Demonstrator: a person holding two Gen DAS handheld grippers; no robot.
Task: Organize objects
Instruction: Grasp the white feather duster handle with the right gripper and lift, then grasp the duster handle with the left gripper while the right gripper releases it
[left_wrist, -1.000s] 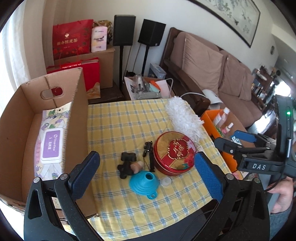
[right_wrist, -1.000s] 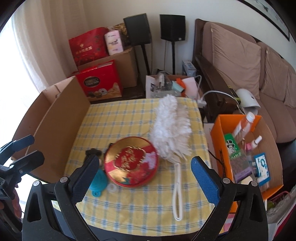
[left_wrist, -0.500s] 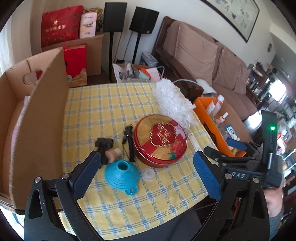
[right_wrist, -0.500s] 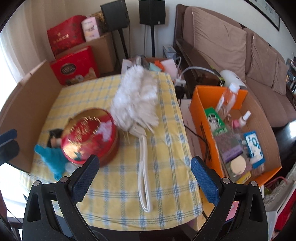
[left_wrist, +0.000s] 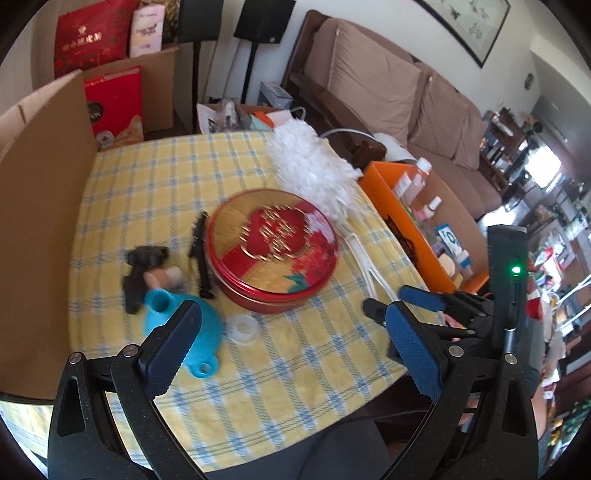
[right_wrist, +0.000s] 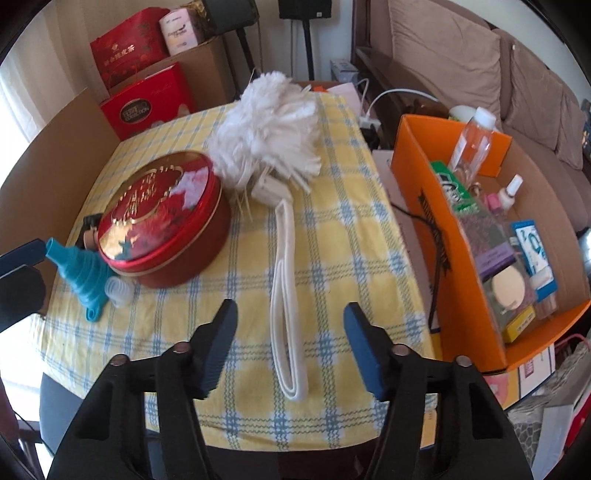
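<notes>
On the yellow checked tablecloth (left_wrist: 147, 184) lie a red round tin (left_wrist: 271, 247) (right_wrist: 166, 218), a white fluffy duster (left_wrist: 310, 166) (right_wrist: 266, 125) with a long white loop handle (right_wrist: 284, 266), a blue funnel (left_wrist: 159, 302) (right_wrist: 79, 264), a small clear cap (left_wrist: 242, 328) and black clips (left_wrist: 138, 273). My left gripper (left_wrist: 291, 317) hovers open above the table's near edge, its left finger covering part of the funnel. My right gripper (right_wrist: 290, 314) is closing, with the duster handle between its jaws and the pads apart from it.
A tall cardboard box (left_wrist: 40, 184) stands along the table's left side. An orange box (right_wrist: 424, 206) with bottles and packets sits beside the table on the right. A sofa, speakers and red gift boxes are behind. A person's hand holds the right gripper (left_wrist: 388, 299).
Both grippers have come down closer to the table. The right one swung over the duster handle and its jaws narrowed. The left view turned from the cardboard box toward the tin.
</notes>
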